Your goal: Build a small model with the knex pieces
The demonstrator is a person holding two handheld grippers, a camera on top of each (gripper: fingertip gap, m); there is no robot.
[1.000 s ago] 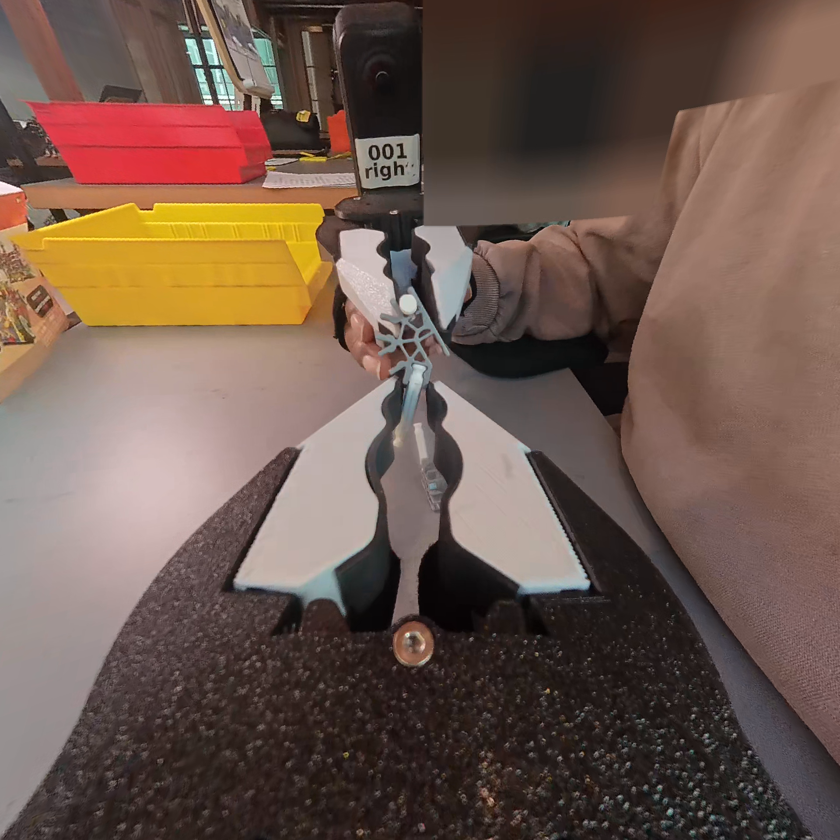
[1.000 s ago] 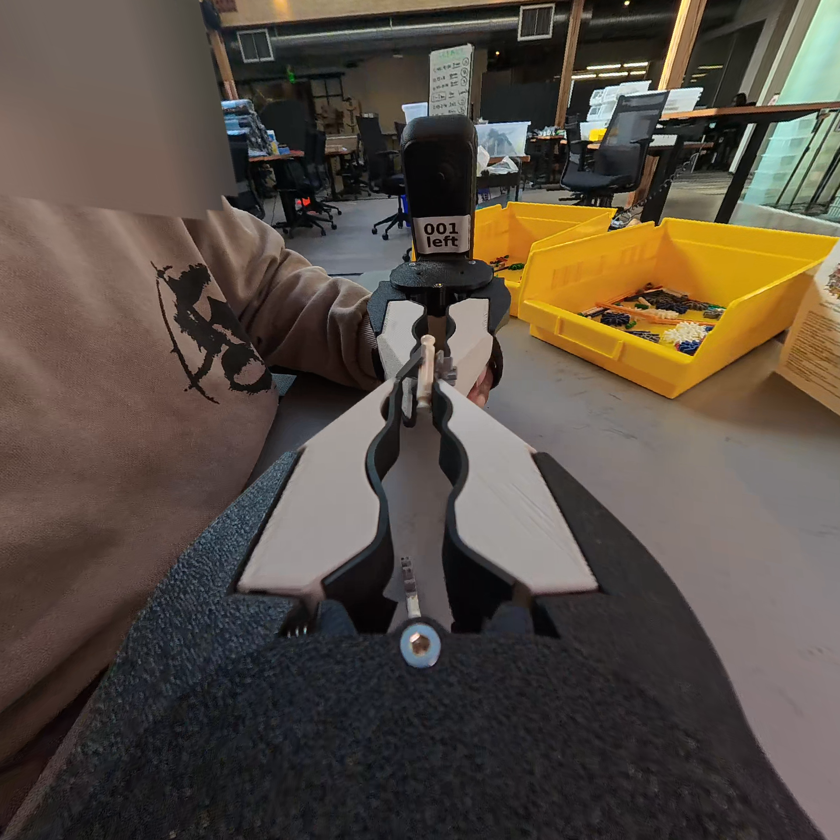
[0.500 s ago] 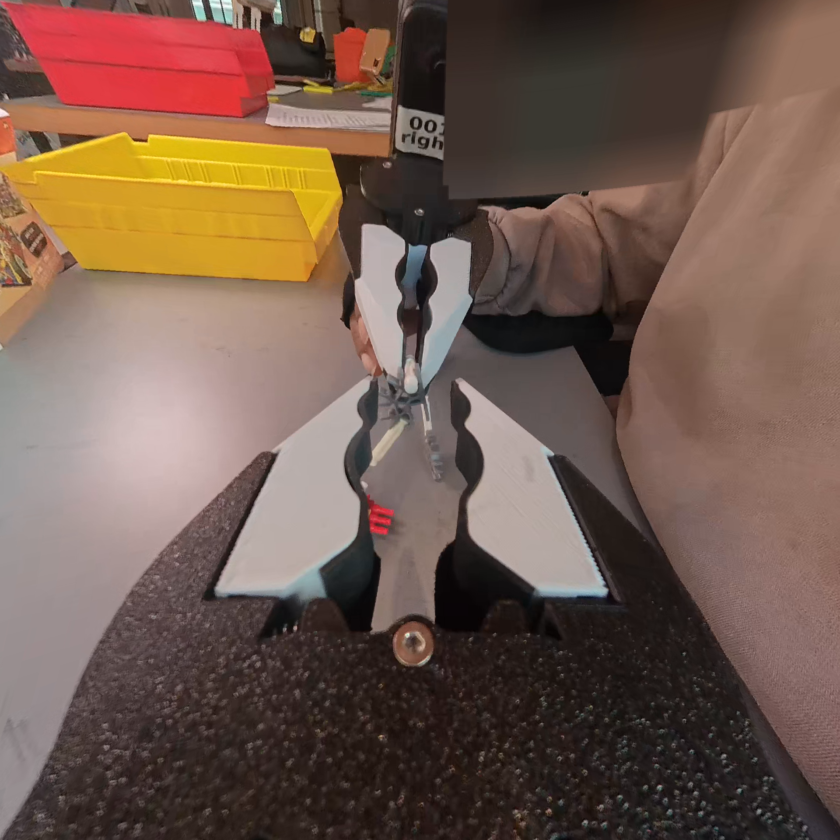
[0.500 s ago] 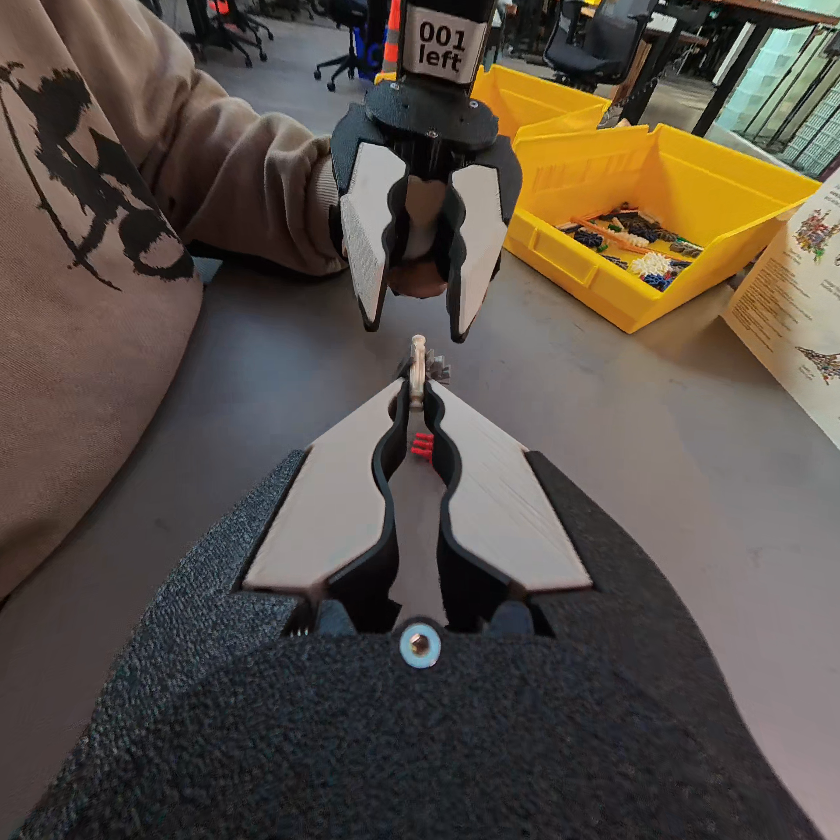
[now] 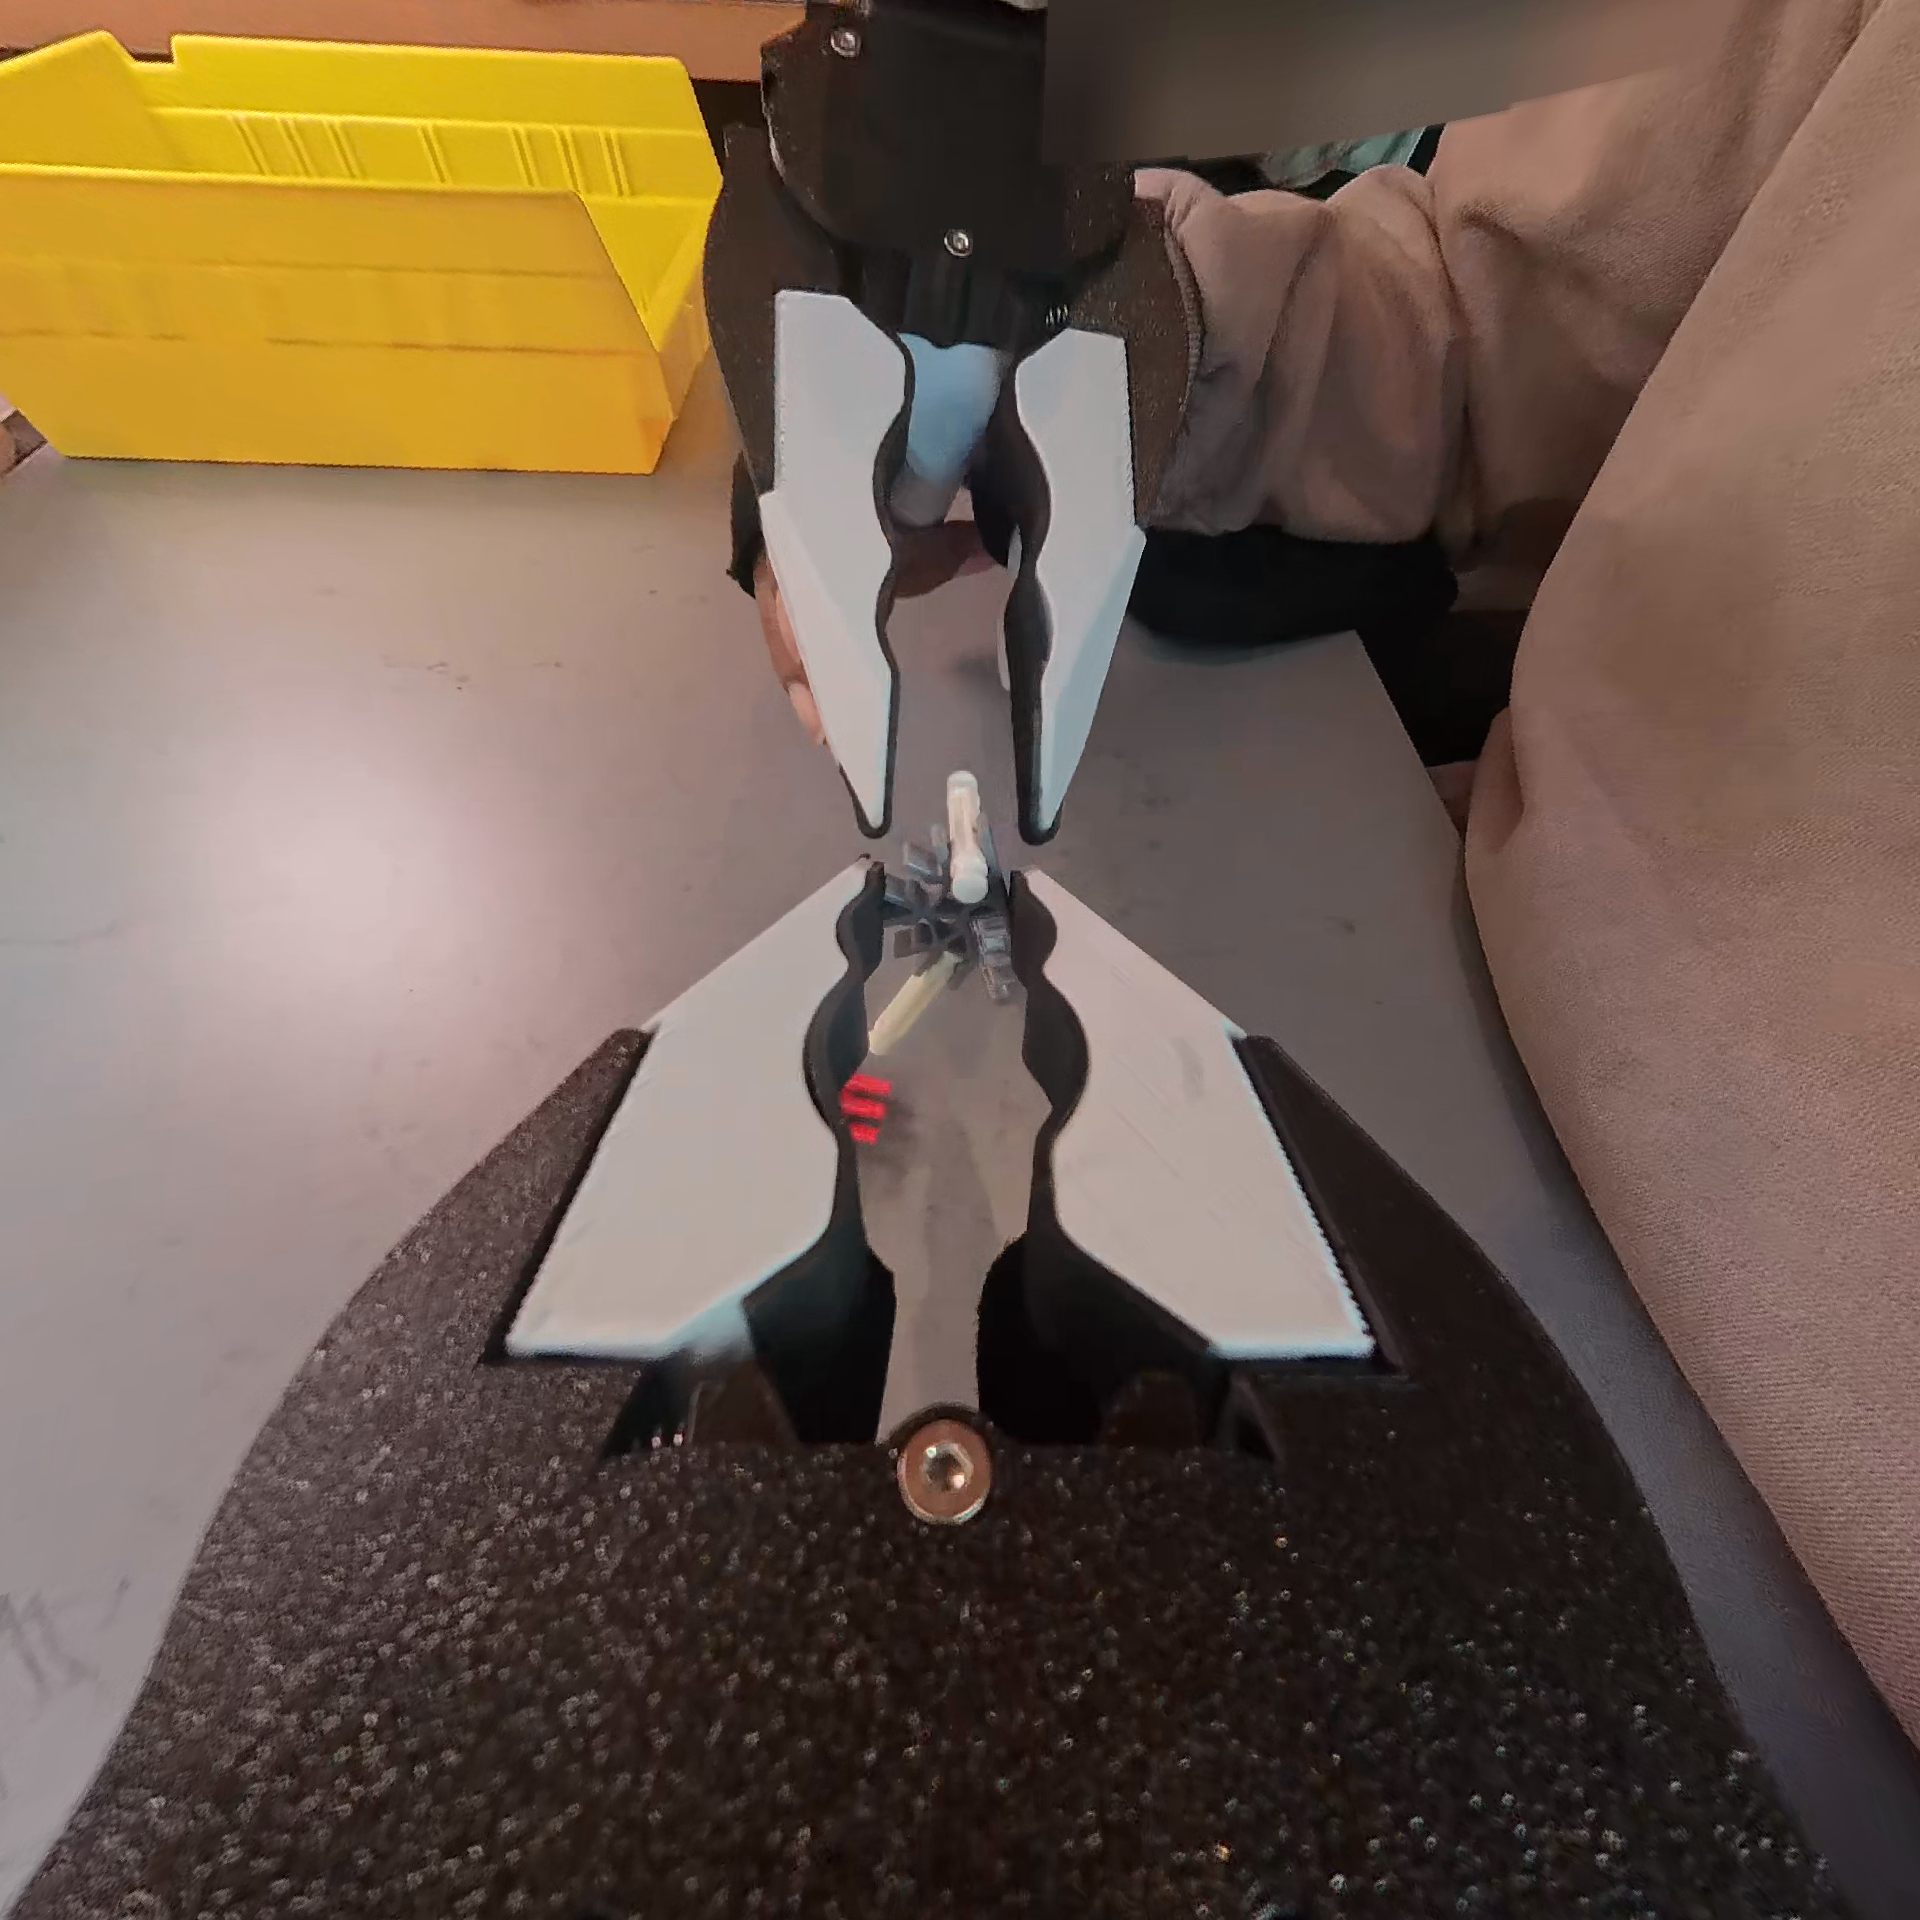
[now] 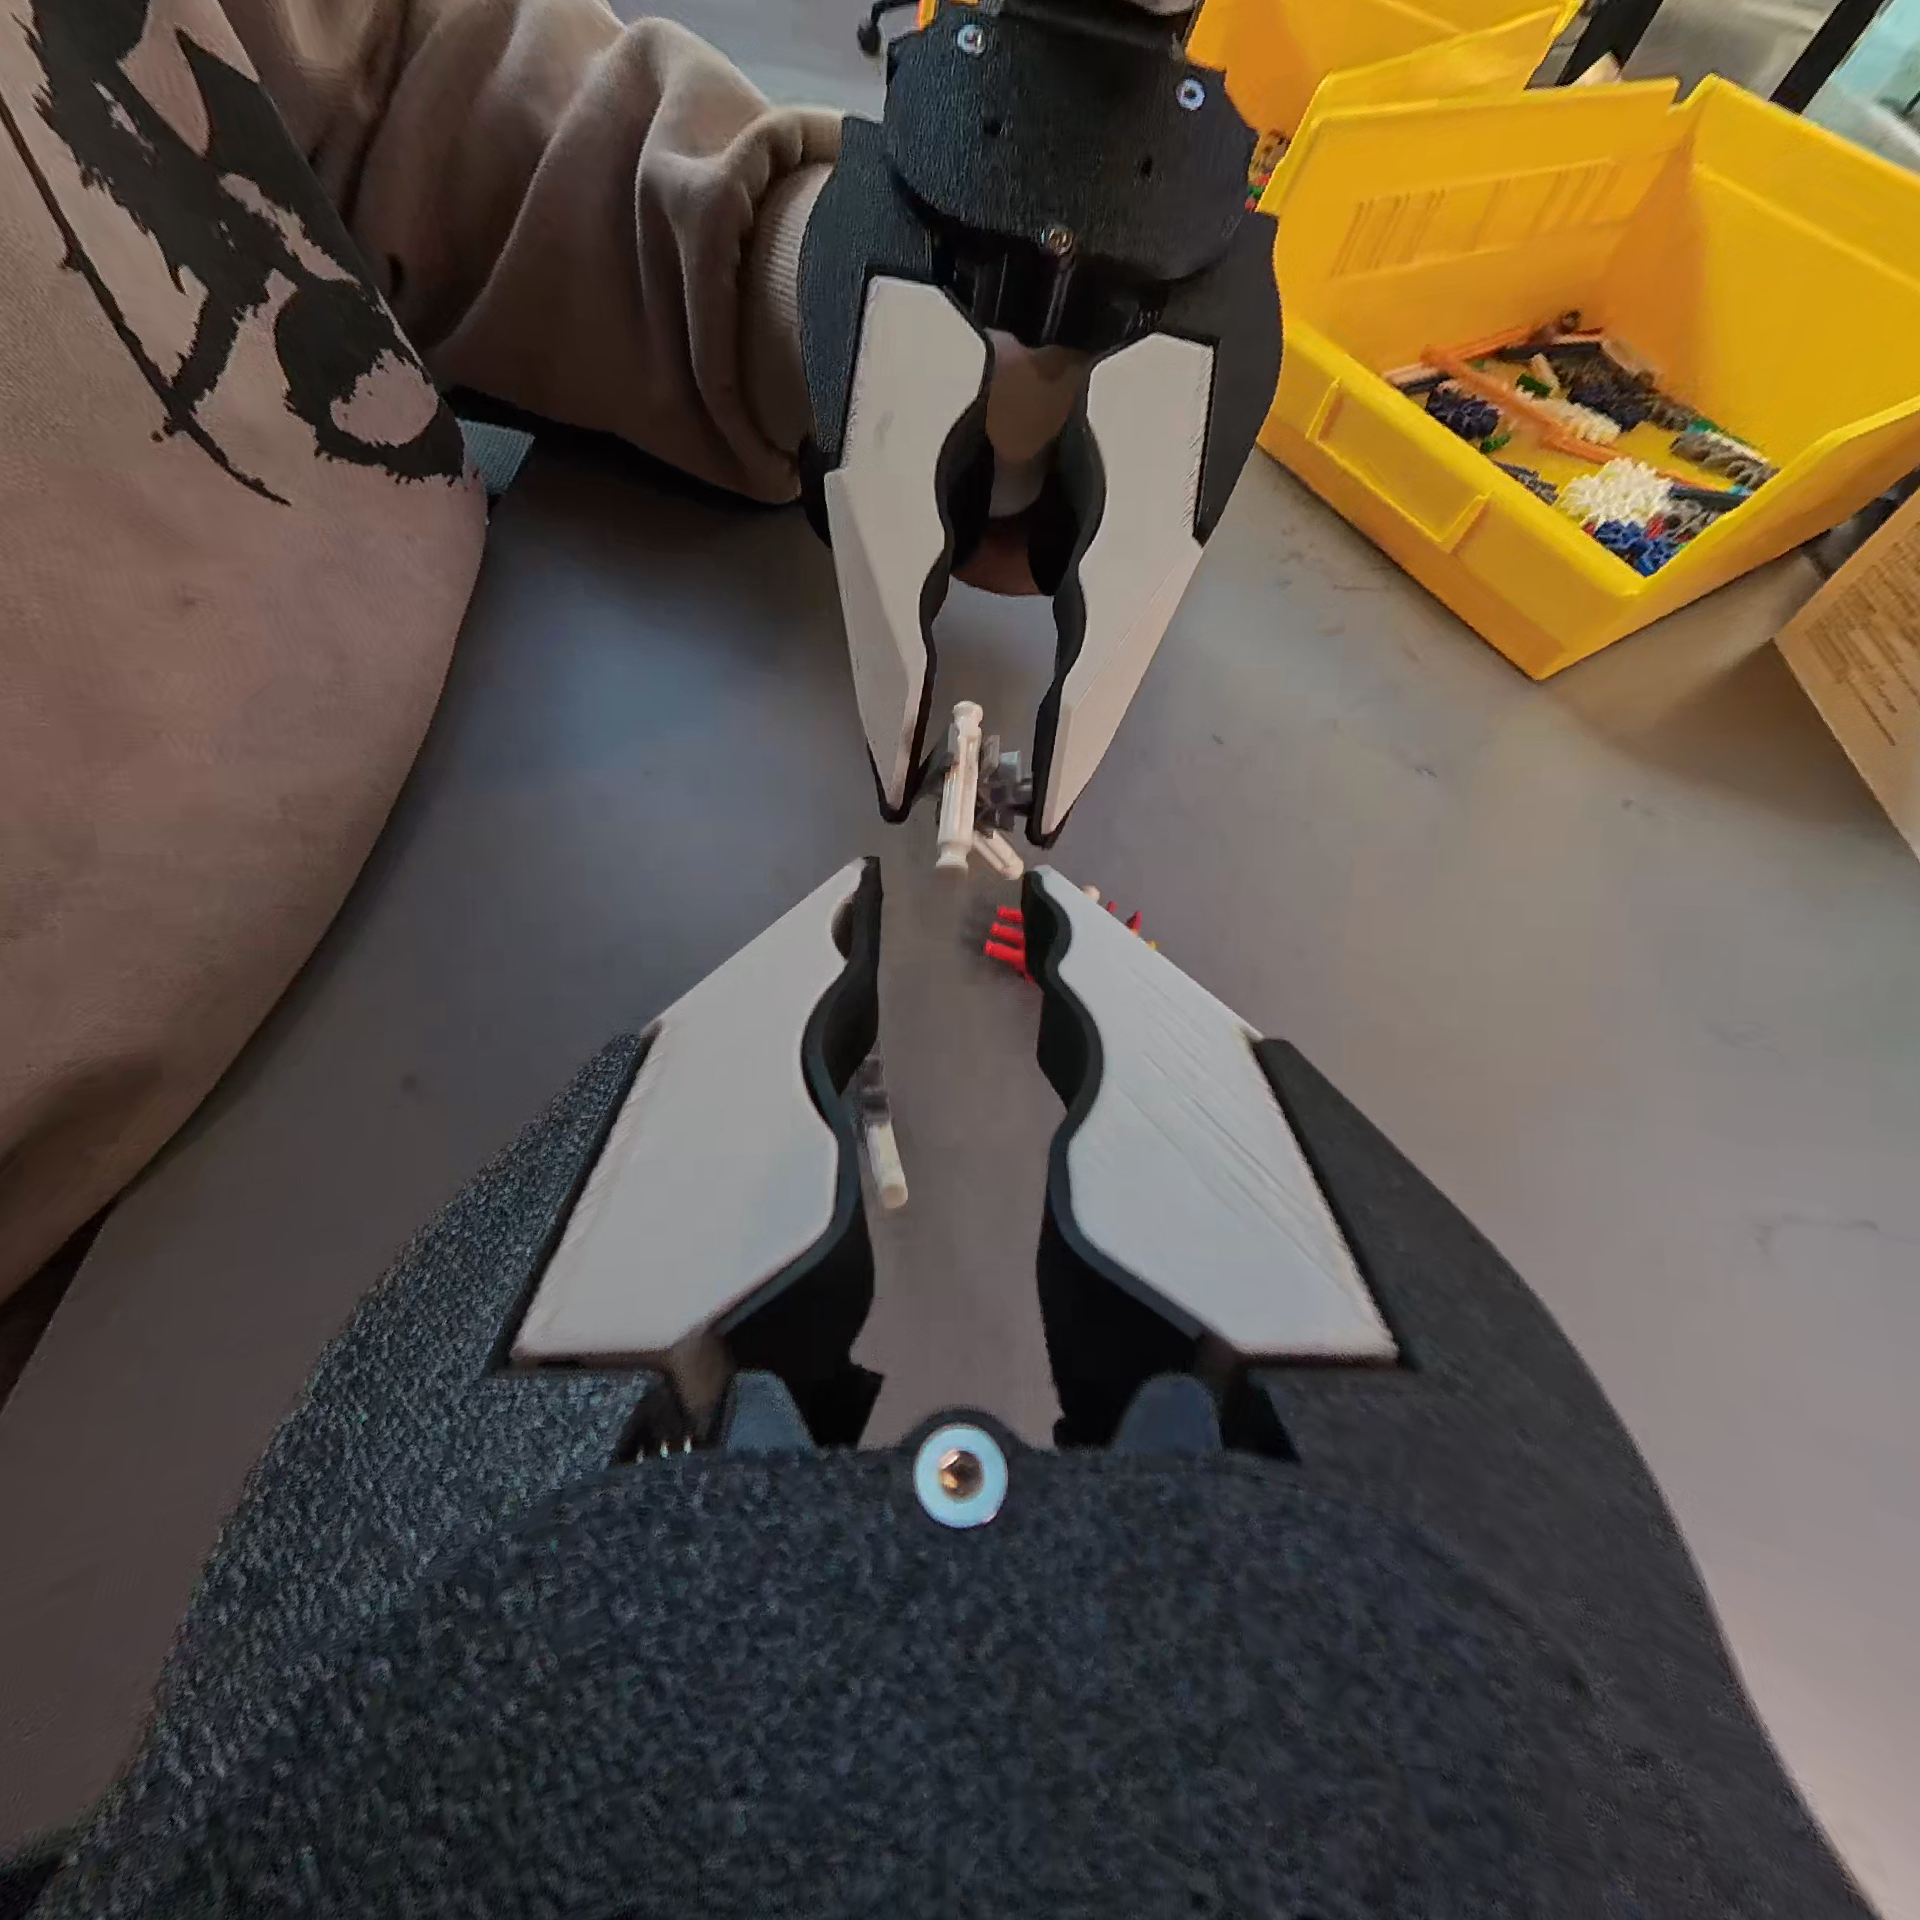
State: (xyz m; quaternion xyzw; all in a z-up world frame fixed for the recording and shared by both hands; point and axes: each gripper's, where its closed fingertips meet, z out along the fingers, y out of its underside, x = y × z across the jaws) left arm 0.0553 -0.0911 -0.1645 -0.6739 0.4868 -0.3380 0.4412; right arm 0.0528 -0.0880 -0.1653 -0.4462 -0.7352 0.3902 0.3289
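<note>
Left wrist view: the left gripper (image 5: 945, 883), part-open, brackets a grey snowflake connector (image 5: 935, 930) bearing white rods (image 5: 964, 847), near the desk's (image 5: 312, 831) edge by the person; whether it pinches, I cannot tell; one rod points at the right gripper (image 6: 951, 878), spread and empty, just beside; only the right wrist view shows a loose rod piece (image 6: 885, 1153) and a parts-filled yellow bin (image 6: 1382, 457).

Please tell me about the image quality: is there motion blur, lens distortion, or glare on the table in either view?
Left wrist view: wide-angle bending at the edges, soft blur on the red pieces, a pale sheen on the grey table, a mosaic patch at top right. Right wrist view: the same bending, the yellow bin slightly smeared, the small assembly soft, even light, faint shadows.
</note>
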